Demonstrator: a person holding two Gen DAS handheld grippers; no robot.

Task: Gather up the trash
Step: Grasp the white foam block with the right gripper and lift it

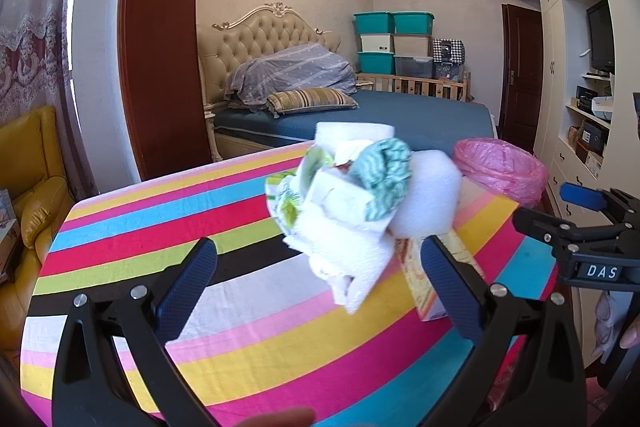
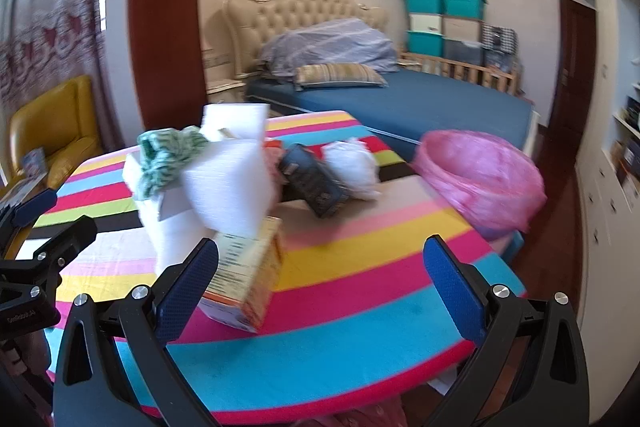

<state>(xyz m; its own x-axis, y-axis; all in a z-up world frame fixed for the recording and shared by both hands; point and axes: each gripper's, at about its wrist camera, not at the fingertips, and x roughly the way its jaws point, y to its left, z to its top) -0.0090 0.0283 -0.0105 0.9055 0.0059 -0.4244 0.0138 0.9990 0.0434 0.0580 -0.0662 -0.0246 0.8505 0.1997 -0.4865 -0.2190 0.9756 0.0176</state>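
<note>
A heap of trash sits on the striped table: white foam blocks, a green-white rag, crumpled white paper, and a green-printed wrapper. In the right wrist view the same foam and rag lie beside an orange carton, a dark blue box and a white plastic wad. A bin lined with a pink bag stands at the table's right edge. My left gripper is open just before the heap. My right gripper is open near the carton.
A bed with a blue cover lies behind the table. A yellow armchair is at the left, white shelving at the right. Stacked storage bins stand at the far wall. The right gripper's body shows at the left view's right side.
</note>
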